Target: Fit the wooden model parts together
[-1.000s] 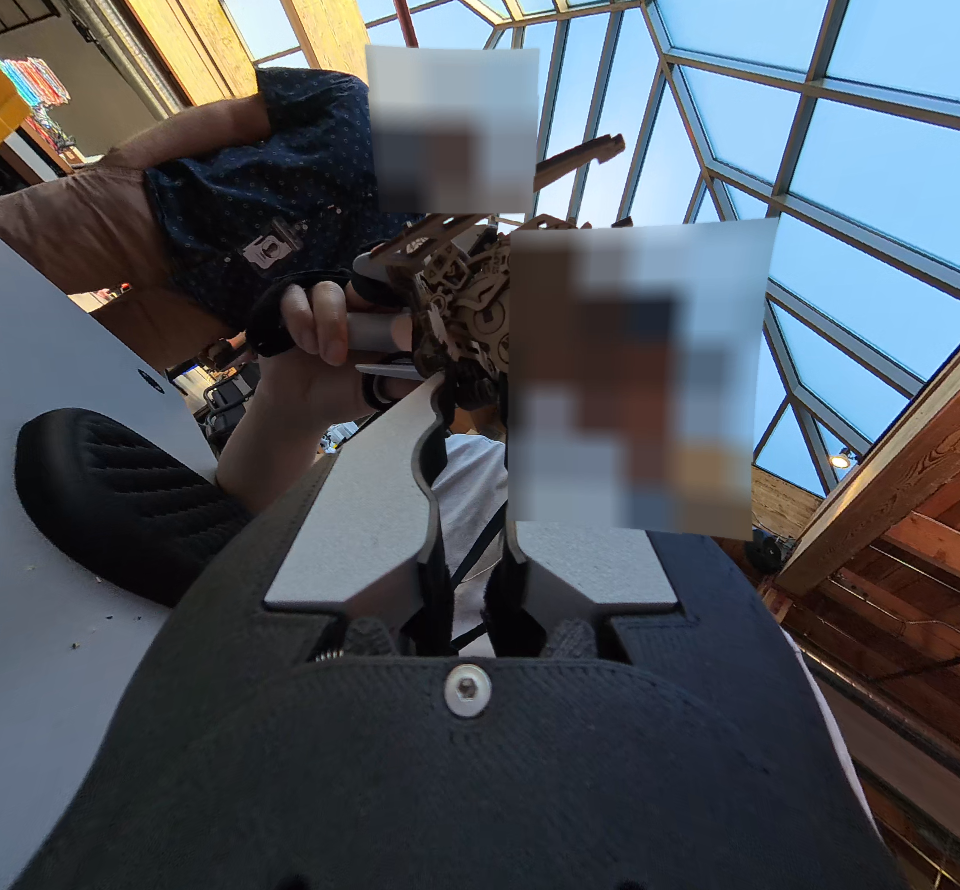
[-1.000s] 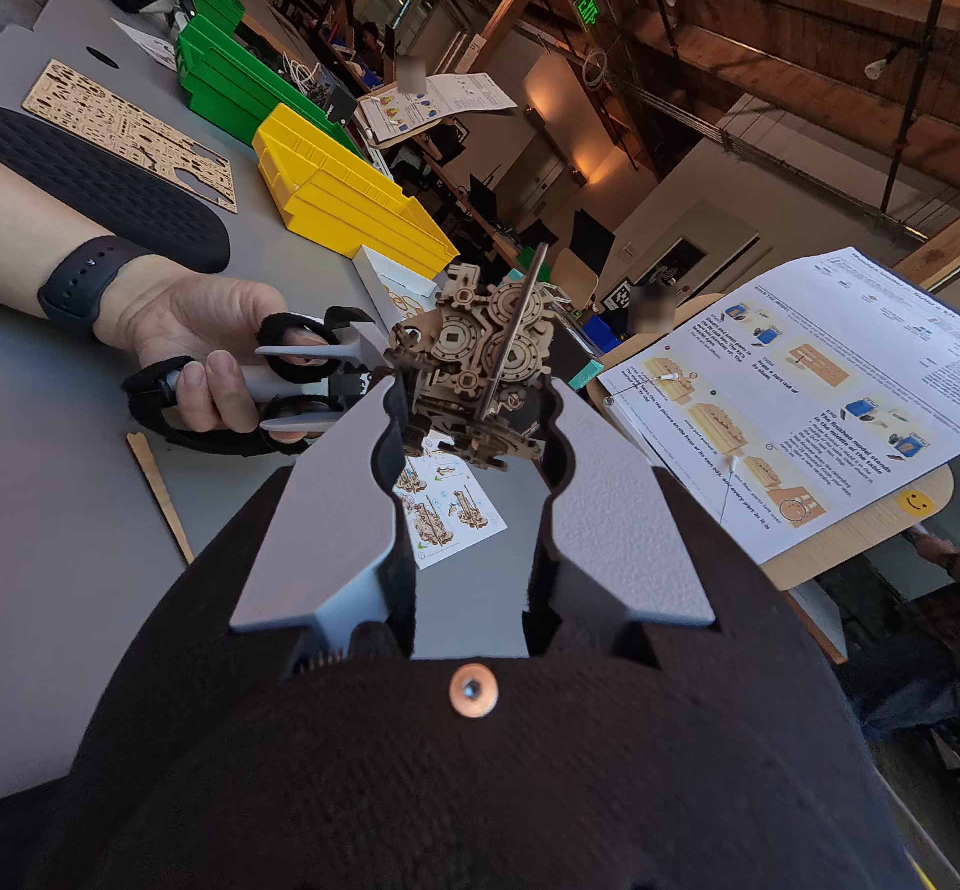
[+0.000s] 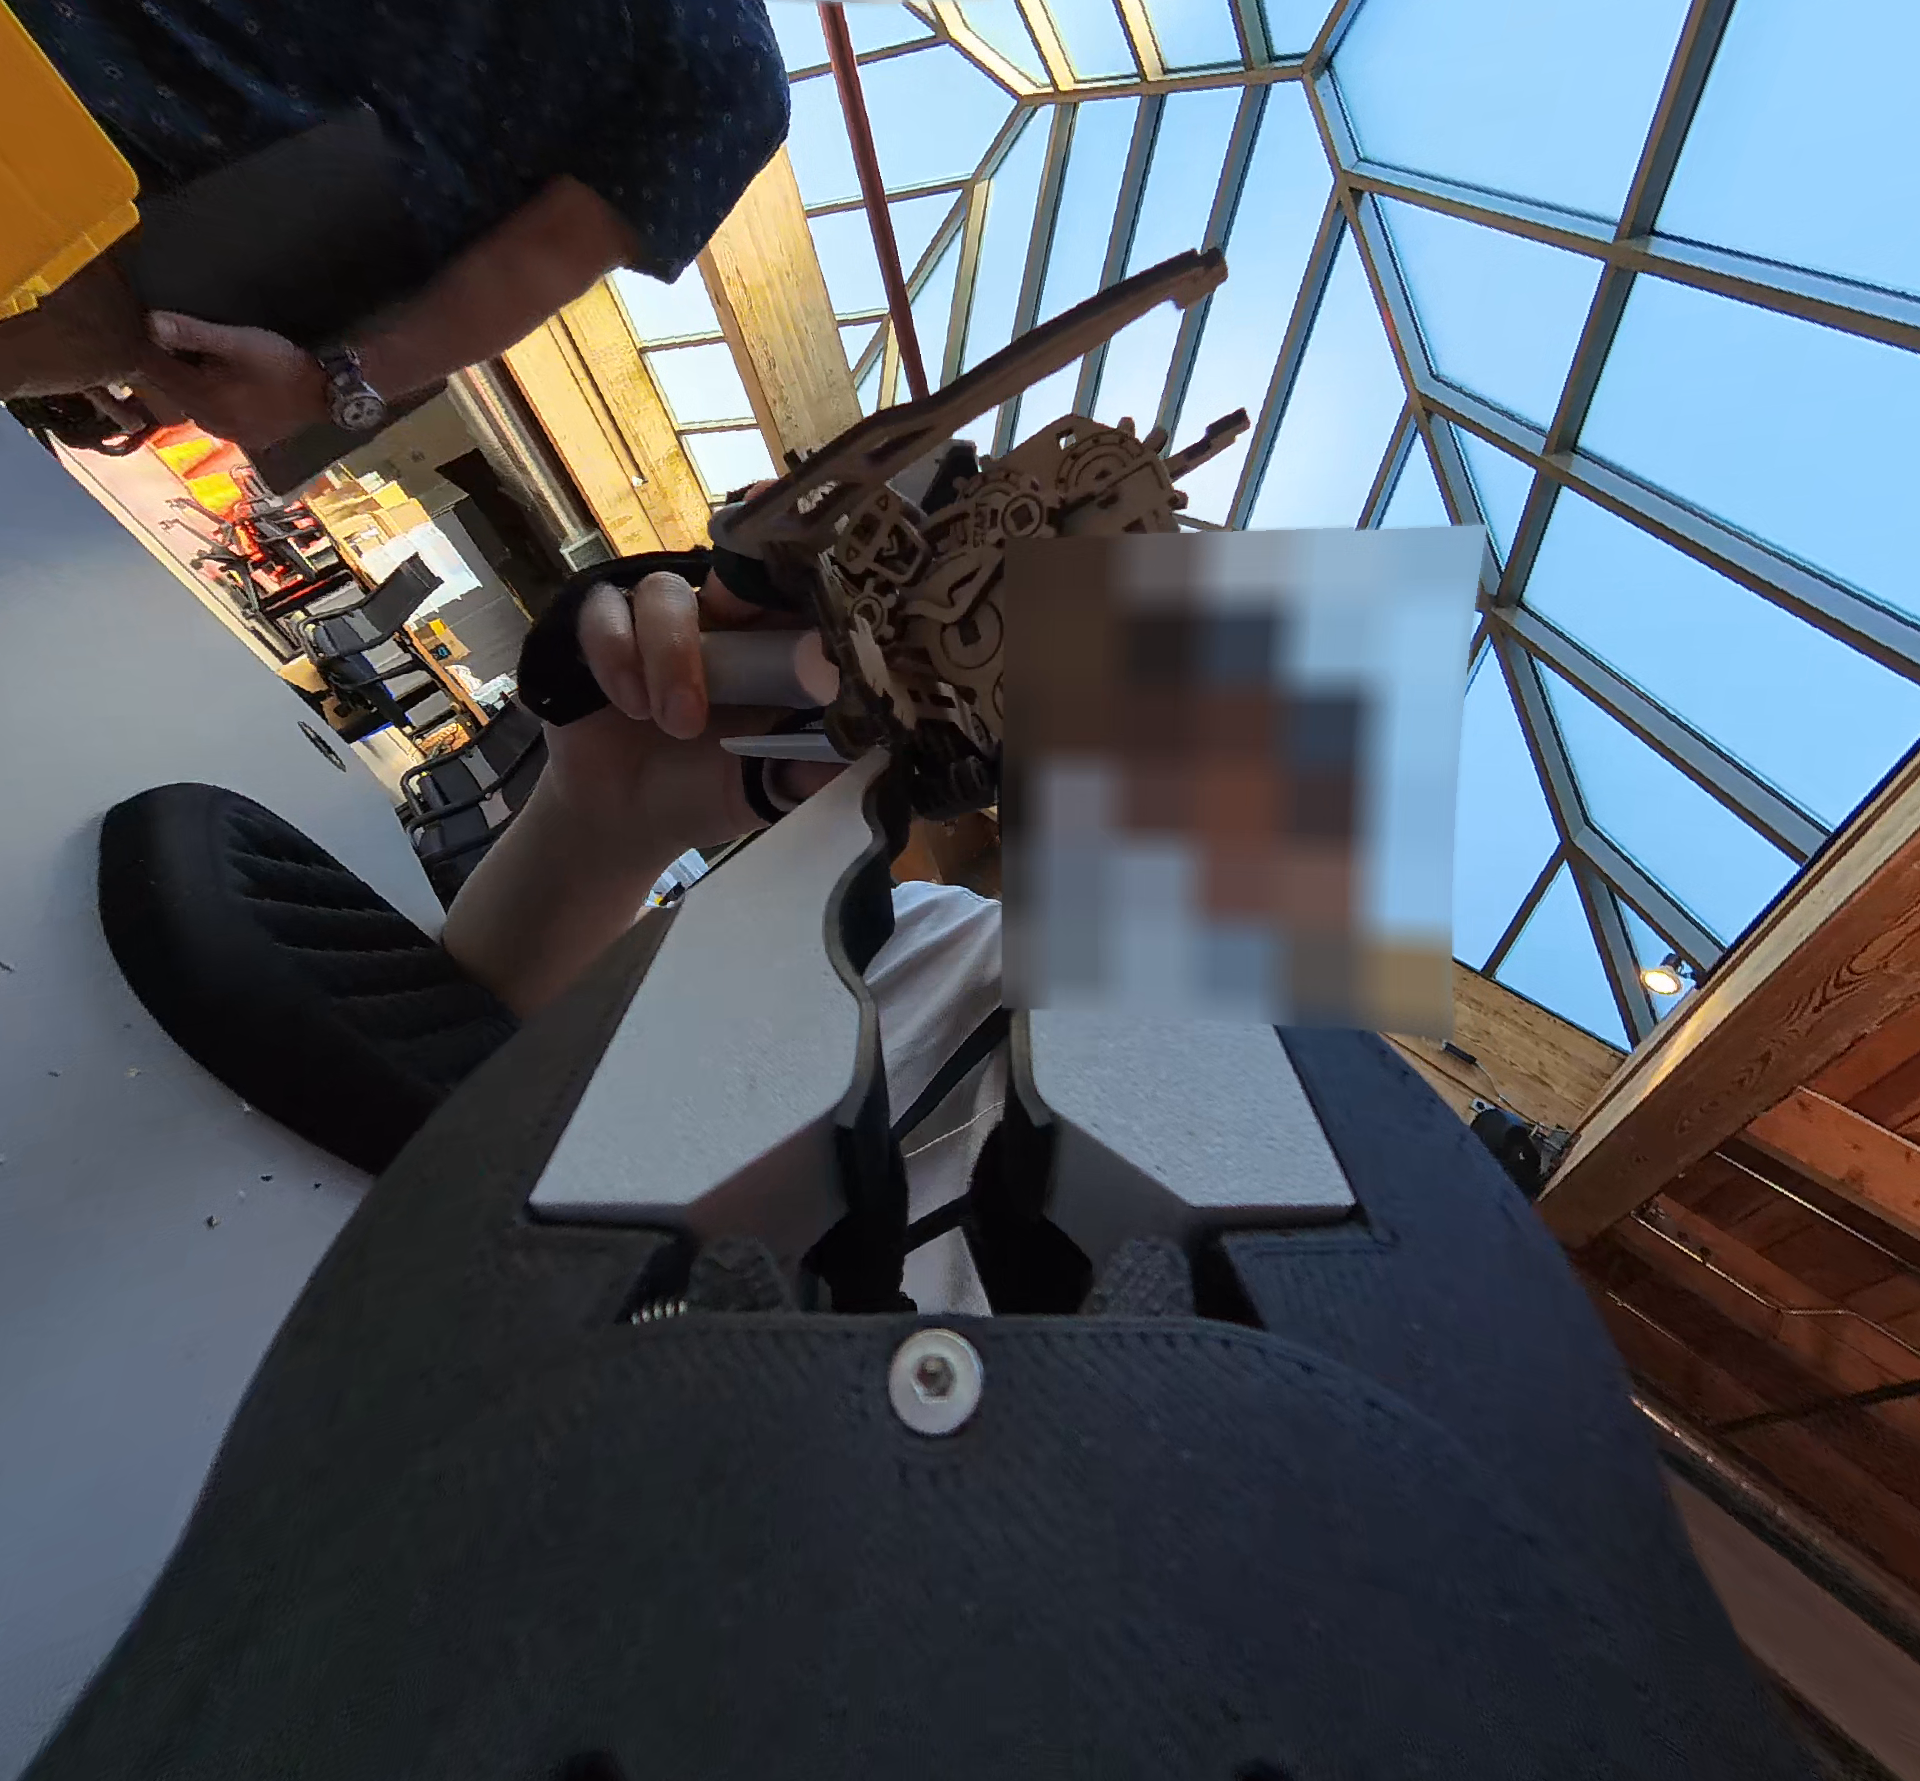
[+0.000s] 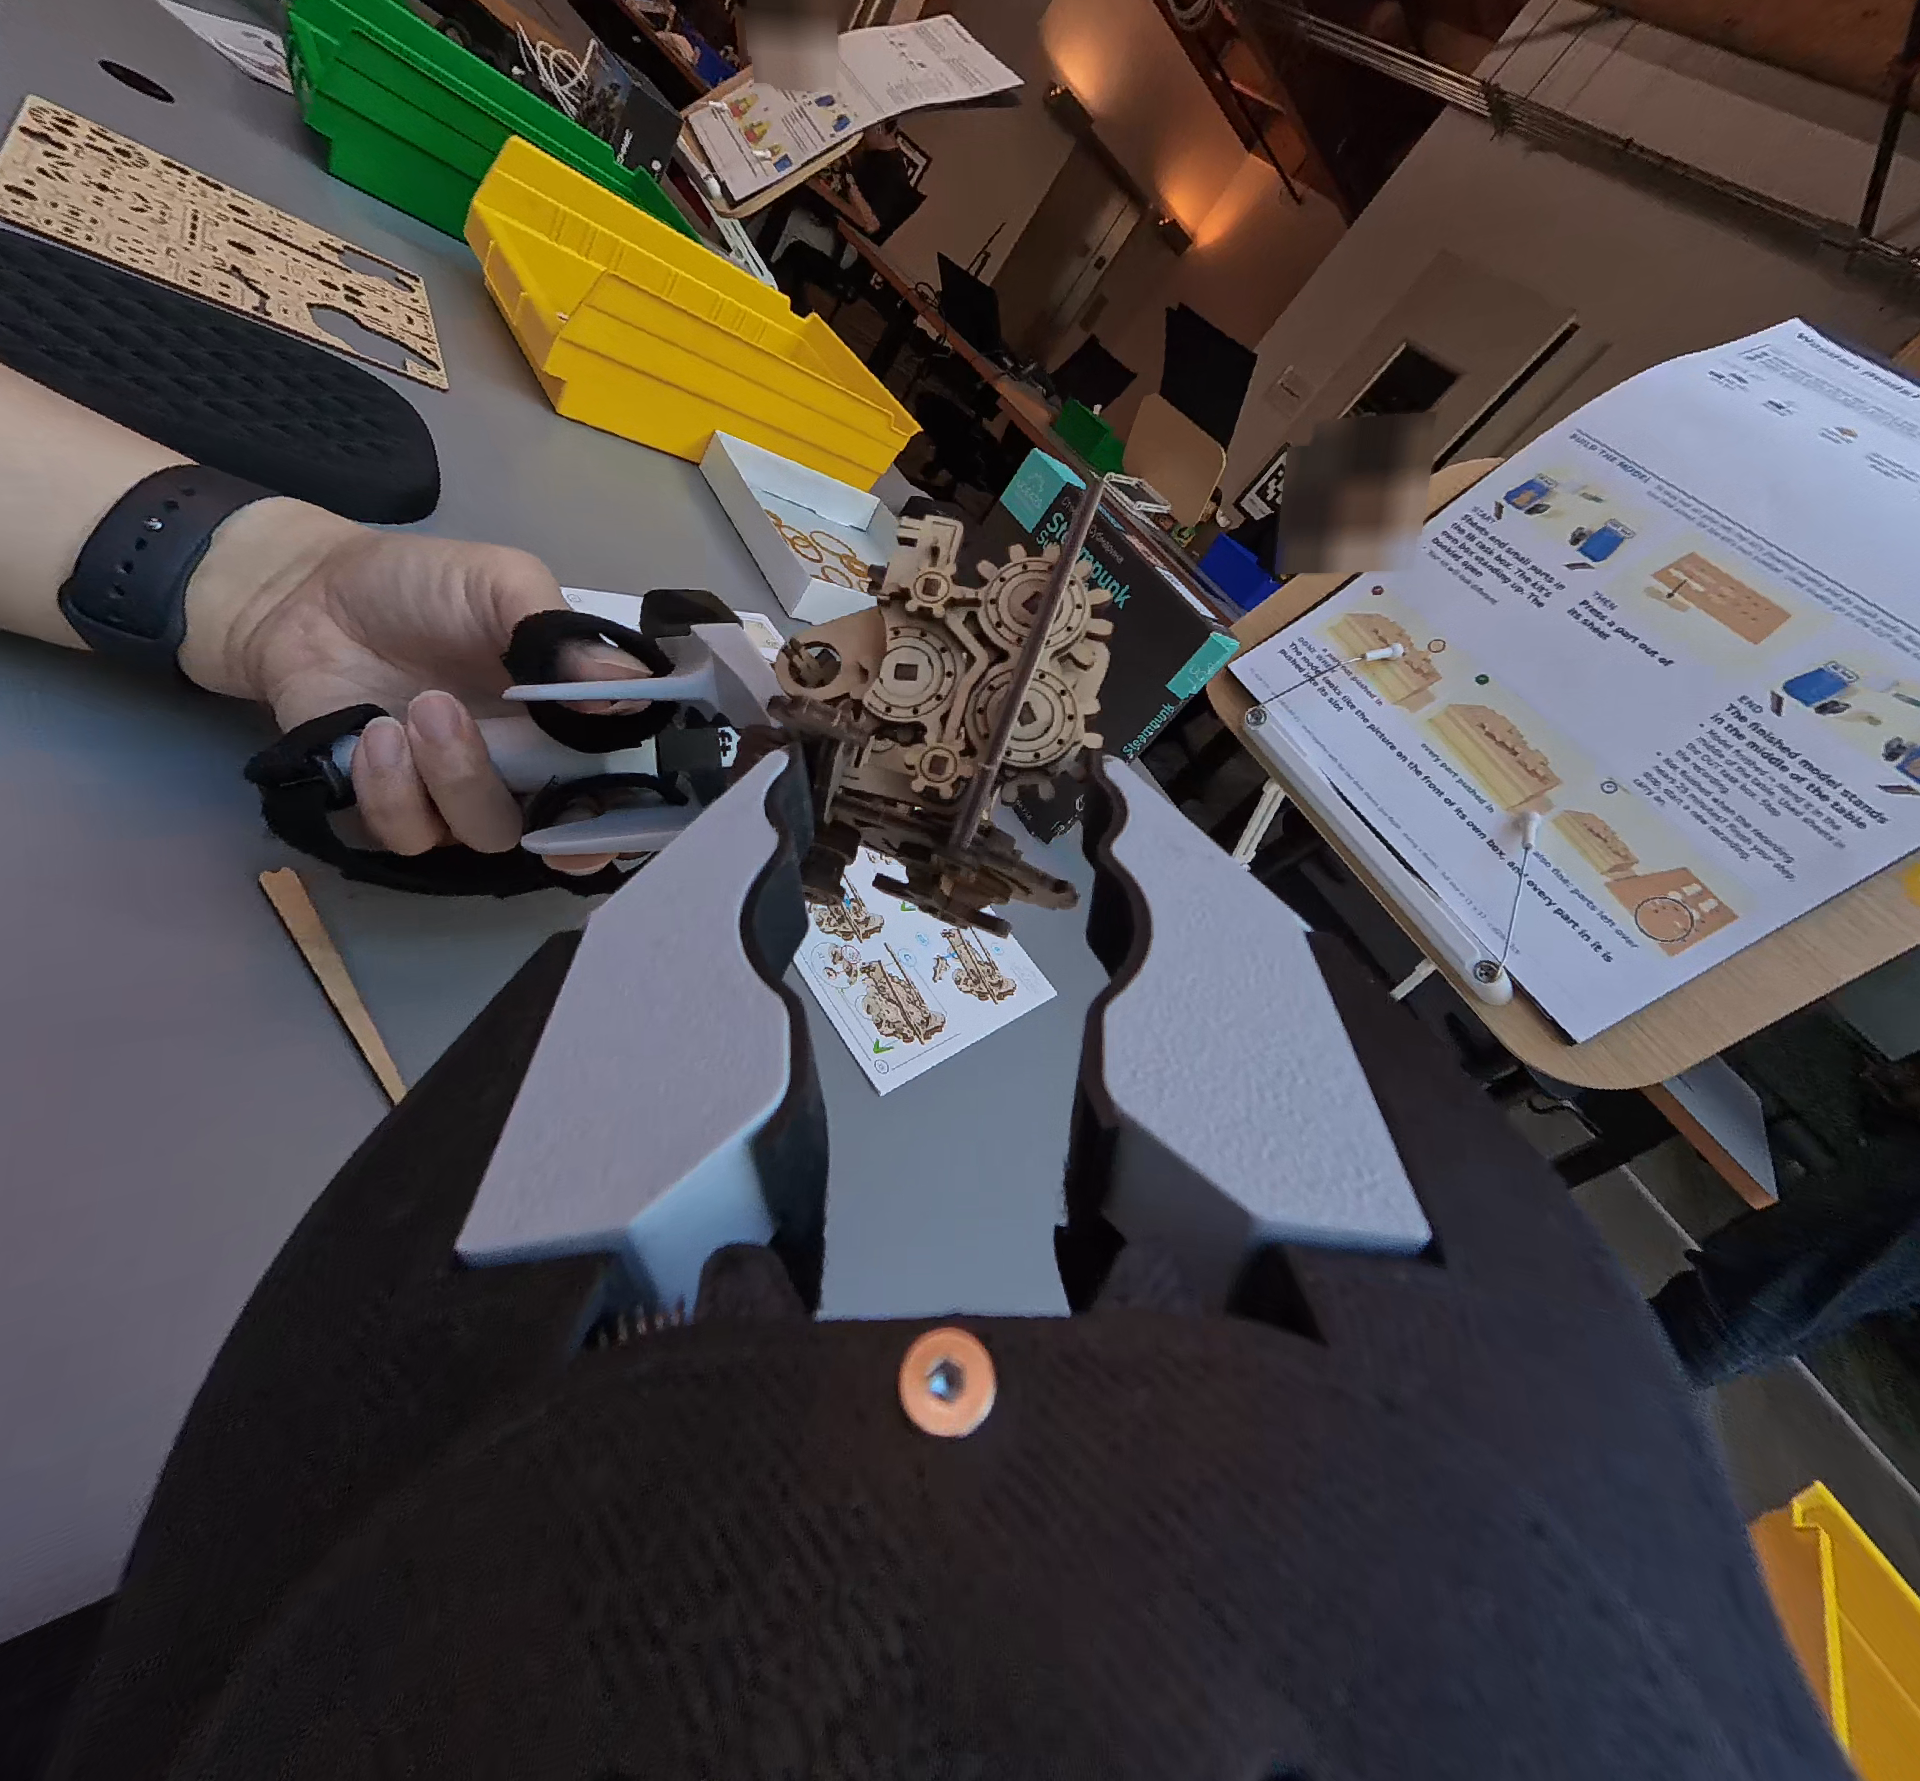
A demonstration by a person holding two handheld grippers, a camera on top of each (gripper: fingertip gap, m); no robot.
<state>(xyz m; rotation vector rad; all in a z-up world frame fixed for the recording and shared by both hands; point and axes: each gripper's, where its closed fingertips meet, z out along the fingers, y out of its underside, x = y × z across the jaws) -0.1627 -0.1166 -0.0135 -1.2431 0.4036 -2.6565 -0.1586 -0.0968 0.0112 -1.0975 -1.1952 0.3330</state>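
The wooden model (image 4: 935, 692), a cluster of gears with a thin dark rod across it, is held up above the grey table (image 4: 156, 1160). My right gripper (image 4: 940, 786) has its jaws wide apart around the model's lower part and grips it. My left gripper (image 4: 717, 692) comes in from the left and holds the model's left side. In the left wrist view the model (image 3: 935, 588) shows against the skylight with a long arm pointing up and to the right. My left gripper (image 3: 945, 796) is nearly closed on its bottom edge. A blurred patch hides the right finger's tip. The right gripper (image 3: 769, 682) shows beside the model.
Yellow bins (image 4: 665, 360) and green bins (image 4: 416, 100) line the far side of the table. A punched wooden sheet (image 4: 208, 235), a black pad (image 4: 208, 422), a wooden stick (image 4: 332, 983) and a picture leaflet (image 4: 925, 993) lie on it. An instruction board (image 4: 1610, 692) stands at the right. A person in a dark shirt (image 3: 364, 69) leans in.
The person in the dark shirt has leaned closer over the table in the left wrist view. Both grippers still hold the model, which has barely shifted.
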